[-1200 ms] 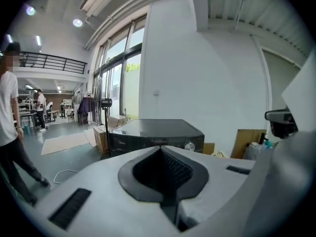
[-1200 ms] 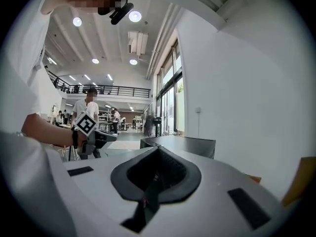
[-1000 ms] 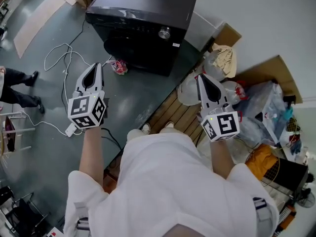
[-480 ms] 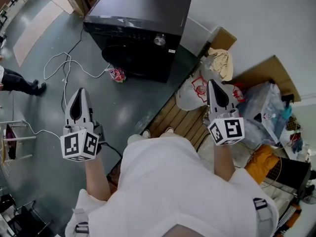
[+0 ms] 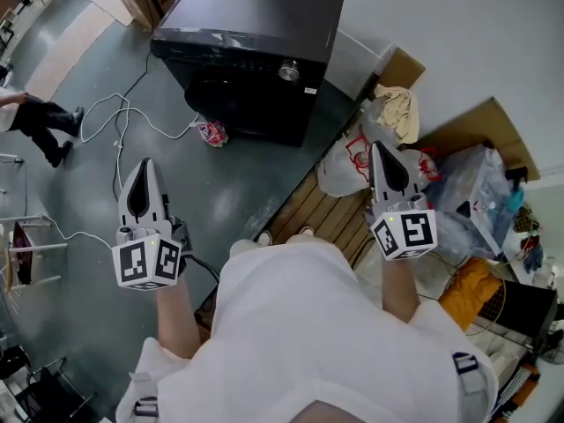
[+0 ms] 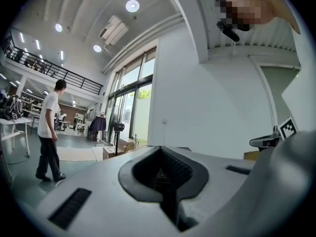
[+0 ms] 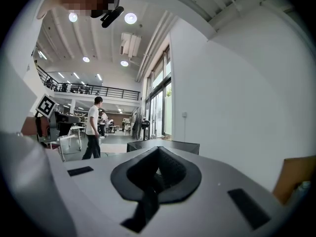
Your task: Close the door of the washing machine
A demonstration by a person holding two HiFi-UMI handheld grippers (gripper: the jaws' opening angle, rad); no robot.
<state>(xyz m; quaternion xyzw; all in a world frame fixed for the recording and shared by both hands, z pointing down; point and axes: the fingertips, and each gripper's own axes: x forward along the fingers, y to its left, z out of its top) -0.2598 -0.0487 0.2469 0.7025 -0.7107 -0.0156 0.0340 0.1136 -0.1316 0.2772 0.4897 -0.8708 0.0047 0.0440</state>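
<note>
The washing machine (image 5: 256,33) stands on the floor ahead, its door (image 5: 240,102) flat against the front, well apart from both tongs. Left tongs (image 5: 144,173) and right tongs (image 5: 382,155) are pressed together, empty, pointing its way.

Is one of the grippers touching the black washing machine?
No, the left gripper and the right gripper both hover well short of the washing machine.

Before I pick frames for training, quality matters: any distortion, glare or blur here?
Head view: sharp, evenly lit, soft sheen on the floor near the washing machine. Left gripper view: fisheye bending, dark corners, bright ceiling lamp, the left hand-held gripper soft. Right gripper view: the same.
</note>
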